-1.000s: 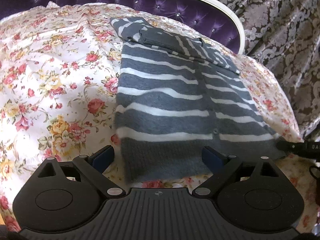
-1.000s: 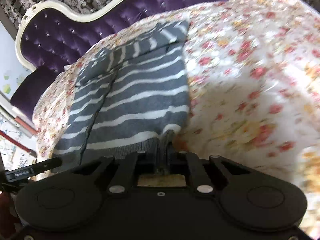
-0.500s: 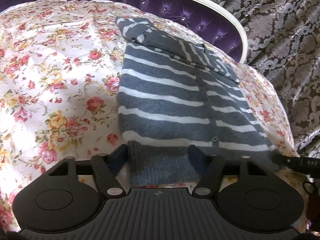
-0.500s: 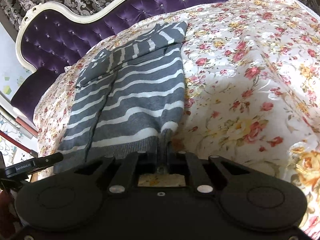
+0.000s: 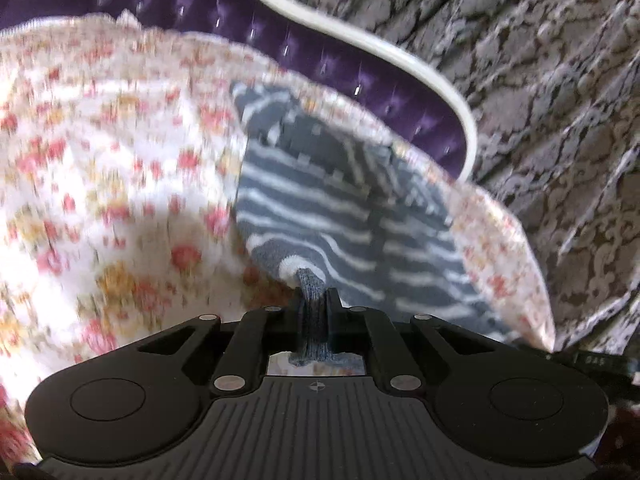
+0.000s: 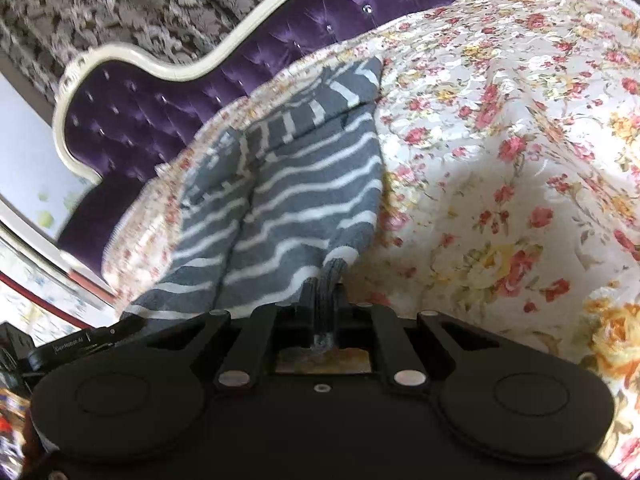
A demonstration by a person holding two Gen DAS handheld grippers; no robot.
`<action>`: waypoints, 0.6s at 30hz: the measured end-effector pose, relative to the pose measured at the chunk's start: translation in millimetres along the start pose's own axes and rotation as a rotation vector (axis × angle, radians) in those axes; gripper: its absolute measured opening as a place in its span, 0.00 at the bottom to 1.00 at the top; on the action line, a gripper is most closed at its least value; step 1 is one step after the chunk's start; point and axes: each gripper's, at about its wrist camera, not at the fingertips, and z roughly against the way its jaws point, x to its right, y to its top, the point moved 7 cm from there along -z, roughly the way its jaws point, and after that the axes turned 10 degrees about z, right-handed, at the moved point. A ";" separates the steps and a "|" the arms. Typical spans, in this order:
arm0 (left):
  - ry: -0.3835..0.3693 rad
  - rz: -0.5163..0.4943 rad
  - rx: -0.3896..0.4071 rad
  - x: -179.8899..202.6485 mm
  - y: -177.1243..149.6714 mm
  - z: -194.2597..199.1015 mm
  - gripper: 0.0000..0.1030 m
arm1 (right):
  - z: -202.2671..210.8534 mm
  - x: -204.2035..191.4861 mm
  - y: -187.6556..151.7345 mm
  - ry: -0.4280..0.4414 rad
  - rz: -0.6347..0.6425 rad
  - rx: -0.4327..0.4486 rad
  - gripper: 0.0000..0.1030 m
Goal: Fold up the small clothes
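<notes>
A small grey sweater with white stripes (image 5: 320,208) lies on a floral bedspread (image 5: 100,200), its sleeves folded across the far end. My left gripper (image 5: 314,300) is shut on the grey ribbed hem at the sweater's near left corner, which is pulled up into a peak. My right gripper (image 6: 323,300) is shut on the hem at the near right corner of the sweater (image 6: 288,200), also lifted. The left wrist view is blurred by motion.
The floral bedspread (image 6: 500,160) stretches wide to the right. A purple tufted headboard with a white frame (image 6: 200,72) stands behind the sweater, and grey patterned curtains (image 5: 540,100) hang beyond it. The other gripper's tip (image 6: 80,344) shows at lower left.
My left gripper has closed from open onto the sweater's hem and lifted it. My right gripper has kept its grip and raised its corner too.
</notes>
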 end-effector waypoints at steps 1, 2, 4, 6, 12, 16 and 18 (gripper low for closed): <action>-0.009 0.000 0.015 2.9 6.0 3.6 0.09 | 1.6 -1.0 3.4 0.018 -0.010 0.013 0.14; -0.019 0.000 0.027 7.1 11.0 5.9 0.09 | 2.8 -1.9 6.8 0.031 -0.019 0.025 0.14; -0.033 -0.004 0.052 13.7 21.9 9.2 0.09 | 5.8 -4.7 14.3 0.055 -0.030 0.051 0.14; -0.045 -0.016 0.070 21.0 32.9 10.5 0.09 | 8.6 -7.5 24.2 0.081 -0.040 0.081 0.14; -0.081 -0.038 0.107 39.4 72.5 3.8 0.08 | 8.4 -13.5 65.8 0.151 -0.055 0.158 0.14; -0.083 -0.063 0.144 51.1 106.9 -7.9 0.05 | 0.1 -13.3 107.1 0.163 -0.047 0.218 0.13; -0.087 -0.062 0.154 55.7 125.1 -17.5 0.05 | -7.2 -13.2 132.1 0.159 -0.026 0.252 0.13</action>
